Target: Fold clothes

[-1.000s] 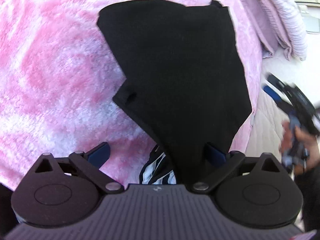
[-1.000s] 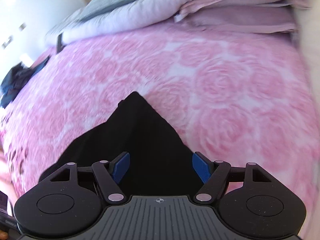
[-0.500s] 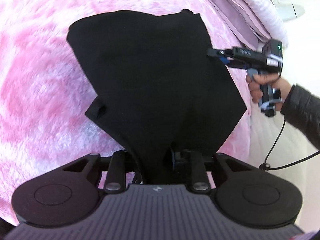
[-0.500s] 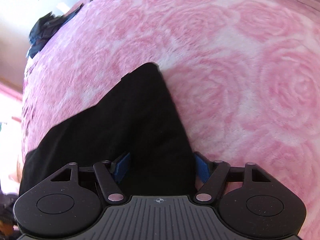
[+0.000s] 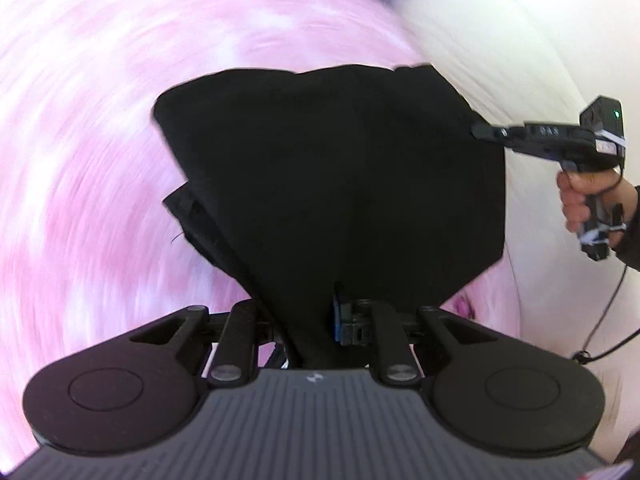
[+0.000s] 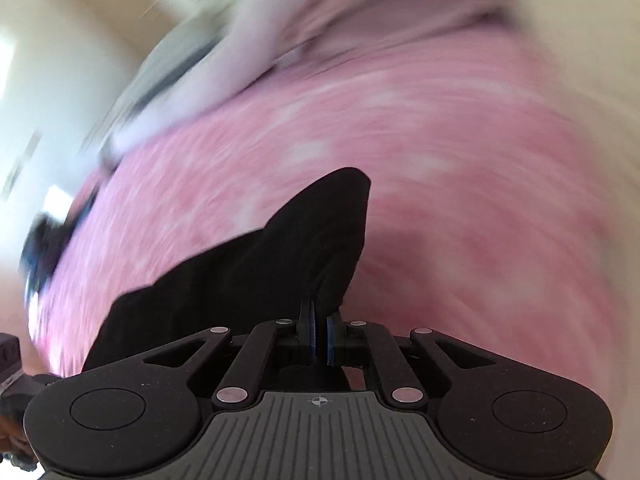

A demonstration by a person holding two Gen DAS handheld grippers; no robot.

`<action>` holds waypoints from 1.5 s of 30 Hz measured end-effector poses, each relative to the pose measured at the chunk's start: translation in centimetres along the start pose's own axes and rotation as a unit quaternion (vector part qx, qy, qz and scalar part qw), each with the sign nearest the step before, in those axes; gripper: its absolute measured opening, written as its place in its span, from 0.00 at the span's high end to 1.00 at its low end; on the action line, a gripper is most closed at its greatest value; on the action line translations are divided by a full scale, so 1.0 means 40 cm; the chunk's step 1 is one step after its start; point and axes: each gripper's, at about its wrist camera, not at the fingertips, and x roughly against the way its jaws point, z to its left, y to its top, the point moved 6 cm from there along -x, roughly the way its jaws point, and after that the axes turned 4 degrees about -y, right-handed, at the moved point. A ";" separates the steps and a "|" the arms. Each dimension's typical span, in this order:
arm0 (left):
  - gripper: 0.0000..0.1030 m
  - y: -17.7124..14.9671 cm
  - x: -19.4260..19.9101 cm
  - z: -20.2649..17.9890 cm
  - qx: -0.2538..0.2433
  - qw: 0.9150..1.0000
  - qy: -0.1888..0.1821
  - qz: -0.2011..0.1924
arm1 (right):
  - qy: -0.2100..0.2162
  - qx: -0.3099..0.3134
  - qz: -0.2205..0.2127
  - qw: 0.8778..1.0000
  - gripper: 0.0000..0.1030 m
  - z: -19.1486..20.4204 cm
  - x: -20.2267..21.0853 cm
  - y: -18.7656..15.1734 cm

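Observation:
A black garment (image 5: 340,184) hangs lifted above the pink rose-patterned blanket (image 5: 80,140), stretched between both grippers. My left gripper (image 5: 316,320) is shut on its near edge; the cloth bunches between the jaws. My right gripper (image 6: 319,338) is shut on another edge of the garment (image 6: 280,264). In the left wrist view the right gripper (image 5: 484,132) pinches the garment's far right corner, with the hand behind it. The background is motion-blurred in both views.
The pink blanket (image 6: 440,160) covers the bed. Pale folded bedding (image 6: 248,40) lies at the far end. A dark pile of clothes (image 6: 44,248) sits at the blanket's left edge. A cable (image 5: 600,320) hangs from the right gripper.
Both grippers have closed on the black garment, the left first, then the right. The garment has been lifted off the blanket and both views are swinging fast.

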 end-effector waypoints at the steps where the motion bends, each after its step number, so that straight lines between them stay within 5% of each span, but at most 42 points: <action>1: 0.87 0.046 -0.009 -0.001 -0.041 0.999 -0.010 0.017 | -0.019 -0.038 -0.018 0.999 0.96 -0.035 0.046 -0.046; 3: 0.87 0.128 -0.058 0.014 -0.120 0.991 -0.038 0.053 | -0.057 -0.114 -0.053 0.990 0.96 -0.107 0.141 -0.138; 6: 0.87 0.202 -0.162 -0.023 -0.223 0.966 -0.069 0.110 | -0.110 -0.216 -0.095 0.965 0.96 -0.198 0.247 -0.278; 8: 0.87 0.228 -0.218 -0.029 -0.267 0.951 -0.064 0.141 | -0.126 -0.256 -0.106 0.953 0.96 -0.222 0.255 -0.352; 10: 0.87 0.246 -0.239 -0.014 -0.281 0.945 -0.059 0.159 | -0.130 -0.279 -0.123 0.944 0.96 -0.233 0.251 -0.389; 15: 0.87 0.215 -0.184 0.011 -0.288 0.937 -0.082 0.178 | -0.121 -0.310 -0.155 0.930 0.97 -0.186 0.270 -0.397; 20: 0.87 0.181 -0.175 0.047 -0.264 0.942 -0.090 0.187 | -0.125 -0.336 -0.155 0.921 0.96 -0.135 0.294 -0.437; 25: 0.85 0.197 -0.245 0.124 -0.221 0.951 -0.099 0.192 | -0.135 -0.379 -0.139 0.905 0.96 -0.229 0.254 -0.489; 28: 0.85 0.202 -0.244 0.147 -0.211 0.950 -0.117 0.200 | -0.136 -0.354 -0.135 0.915 0.88 -0.223 0.268 -0.486; 29: 0.85 0.200 -0.242 0.154 -0.208 0.949 -0.123 0.201 | -0.143 -0.341 -0.142 0.918 0.75 -0.205 0.284 -0.495; 30: 0.85 0.198 -0.241 0.162 -0.203 0.950 -0.128 0.201 | -0.148 -0.330 -0.149 0.920 0.48 -0.185 0.298 -0.505; 32: 0.85 0.196 -0.248 0.182 -0.189 0.951 -0.139 0.201 | -0.146 -0.330 -0.149 0.921 0.27 -0.146 0.307 -0.547; 38: 0.83 0.196 -0.260 0.213 -0.152 0.954 -0.156 0.205 | -0.105 -0.330 -0.109 0.932 0.28 -0.092 0.219 -0.652; 39: 0.84 0.202 -0.254 0.209 -0.153 0.953 -0.156 0.210 | -0.099 -0.336 -0.109 0.930 0.46 -0.093 0.211 -0.655; 42: 0.85 0.228 -0.197 0.180 -0.193 0.946 -0.151 0.212 | -0.057 -0.382 -0.074 0.919 0.78 -0.092 0.238 -0.647; 45: 0.84 0.237 -0.164 0.180 -0.222 0.941 -0.136 0.214 | -0.023 -0.419 -0.055 0.906 0.80 -0.089 0.277 -0.658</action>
